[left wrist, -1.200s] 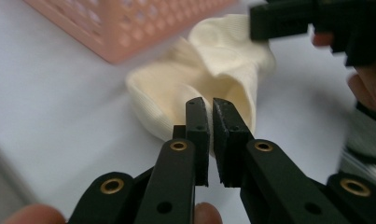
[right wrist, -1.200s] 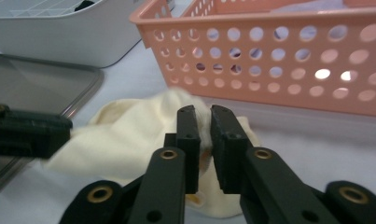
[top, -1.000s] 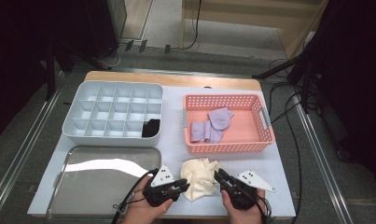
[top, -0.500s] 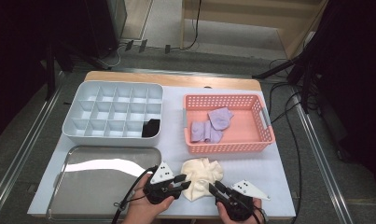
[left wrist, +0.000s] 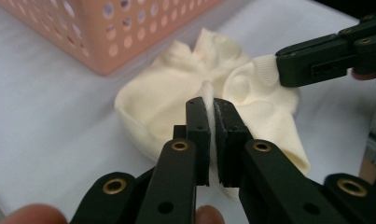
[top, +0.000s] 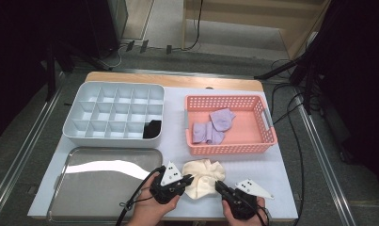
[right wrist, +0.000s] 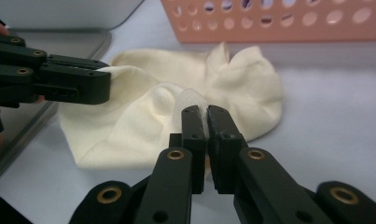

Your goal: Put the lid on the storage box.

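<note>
1. A cream sock (top: 203, 178) lies crumpled on the white table (top: 281, 188), just in front of the pink basket (top: 229, 147). The left gripper (top: 189, 179) bites its left edge and the right gripper (top: 218, 185) its right edge.
2. Both sets of jaws have just been closing; each now pinches a thin fold of the sock's fabric between its pads.
3. The high view takes in the surroundings of the basket: a white divided tray (top: 114, 113) to its left with a black item (top: 152, 129) in one corner cell, a shiny metal tray (top: 102, 183) in front of that, and lilac socks (top: 214, 126) inside the basket.
4. The left gripper view shows the pinched fold (left wrist: 210, 100) standing up between the pads (left wrist: 198, 122), and the right gripper gripping a ribbed cuff (left wrist: 265, 65).
5. The right gripper view shows a fine mesh-like weave (right wrist: 195, 100) at its own pinch.
6. The sock is soft knit, rumpled; the basket is perforated plastic; the grippers are matte black.
</note>
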